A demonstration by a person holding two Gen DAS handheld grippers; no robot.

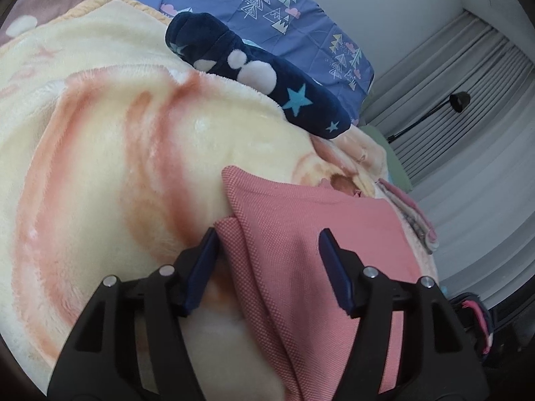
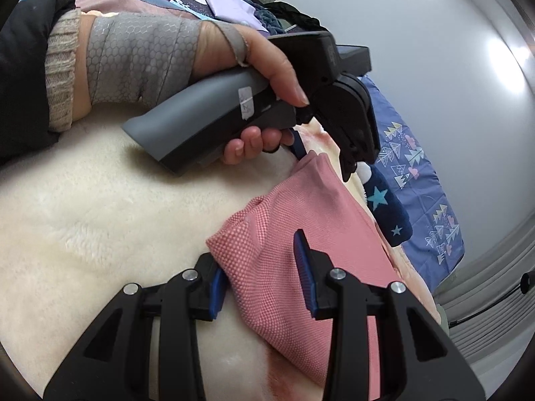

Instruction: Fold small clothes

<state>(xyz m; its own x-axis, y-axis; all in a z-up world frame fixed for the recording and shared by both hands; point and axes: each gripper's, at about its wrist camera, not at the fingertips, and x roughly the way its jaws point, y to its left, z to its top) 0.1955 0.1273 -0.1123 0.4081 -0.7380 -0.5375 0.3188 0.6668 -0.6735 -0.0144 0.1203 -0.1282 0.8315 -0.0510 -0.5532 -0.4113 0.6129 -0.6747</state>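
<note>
Nearest you, your right tool (image 2: 264,270) stands wide open, its blue pads straddling a folded edge of the pink cloth (image 2: 301,234); the fabric lies between the fingers but nothing is pinched. That looks like a stance for taking the edge, not a grip.

Your left tool (image 1: 267,260) is also spread wide, one finger on each side of the same pink cloth (image 1: 317,234), with a doubled layer bunched by its left pad. It holds nothing either. With both tools on one edge, you seem set to lift that side evenly so the fold comes over without skewing.

The cloth lies partly folded on the cream and orange blanket (image 1: 100,133), whose soft pile may drag at the fabric, so take a full bite of both layers.

From the right camera, your left hand (image 2: 267,67), wrapped in a grey wrist brace (image 2: 140,56), grips the other tool's handle just over the cloth's far corner.

Farther off, a navy star-printed garment (image 1: 260,77) rests apart on the blanket, probably awaiting its turn, and a small stack of folded clothes (image 1: 414,214) sits at the bed's edge. Beyond lies a blue patterned sheet (image 1: 301,16).
</note>
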